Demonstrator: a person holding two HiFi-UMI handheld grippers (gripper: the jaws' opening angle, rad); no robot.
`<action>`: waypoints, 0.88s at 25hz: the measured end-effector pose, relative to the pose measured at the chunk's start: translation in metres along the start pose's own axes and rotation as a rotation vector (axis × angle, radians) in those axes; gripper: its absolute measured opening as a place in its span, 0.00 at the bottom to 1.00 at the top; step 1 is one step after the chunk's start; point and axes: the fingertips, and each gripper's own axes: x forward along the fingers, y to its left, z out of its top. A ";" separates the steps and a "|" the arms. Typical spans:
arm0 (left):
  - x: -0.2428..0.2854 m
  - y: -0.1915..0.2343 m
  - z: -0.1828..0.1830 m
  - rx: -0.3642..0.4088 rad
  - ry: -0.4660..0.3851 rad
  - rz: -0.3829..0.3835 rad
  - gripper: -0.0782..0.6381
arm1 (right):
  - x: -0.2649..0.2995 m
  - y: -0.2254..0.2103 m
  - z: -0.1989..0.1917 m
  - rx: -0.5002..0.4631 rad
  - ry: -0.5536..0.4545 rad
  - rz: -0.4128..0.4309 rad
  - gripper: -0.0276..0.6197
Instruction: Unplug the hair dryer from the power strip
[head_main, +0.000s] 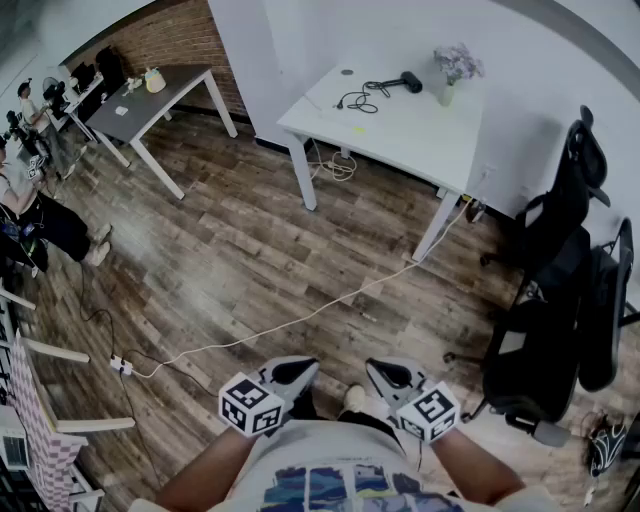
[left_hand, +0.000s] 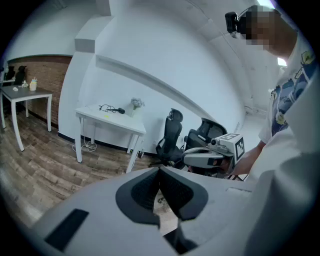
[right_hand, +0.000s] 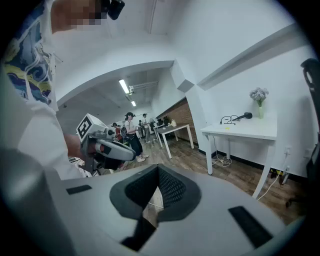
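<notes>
The black hair dryer (head_main: 405, 83) lies on a white table (head_main: 420, 135) across the room, its dark cord (head_main: 356, 100) coiled beside it. It also shows far off in the left gripper view (left_hand: 120, 110) and the right gripper view (right_hand: 245, 116). A white power strip (head_main: 121, 366) lies on the wood floor at the left, and a long white cable (head_main: 300, 318) runs from it toward the table. Both grippers hang close to the person's body, far from these things. My left gripper (head_main: 306, 368) (left_hand: 160, 171) is shut and empty. My right gripper (head_main: 376, 368) (right_hand: 158, 168) is shut and empty too.
Black office chairs (head_main: 560, 300) stand at the right. A vase of flowers (head_main: 455, 70) sits on the white table, with a white cable coil (head_main: 340, 165) under it. A grey table (head_main: 150, 100) and people (head_main: 40, 215) are at the back left. A white frame (head_main: 50, 420) stands by the power strip.
</notes>
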 end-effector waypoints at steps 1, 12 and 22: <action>-0.002 0.005 0.000 -0.002 0.000 -0.003 0.11 | 0.006 0.000 0.005 -0.016 -0.026 0.007 0.04; -0.009 0.064 0.030 -0.004 -0.006 -0.066 0.11 | 0.060 -0.016 0.047 -0.036 -0.046 -0.072 0.04; -0.033 0.143 0.060 0.050 -0.009 -0.143 0.11 | 0.152 -0.015 0.104 -0.072 -0.068 -0.122 0.12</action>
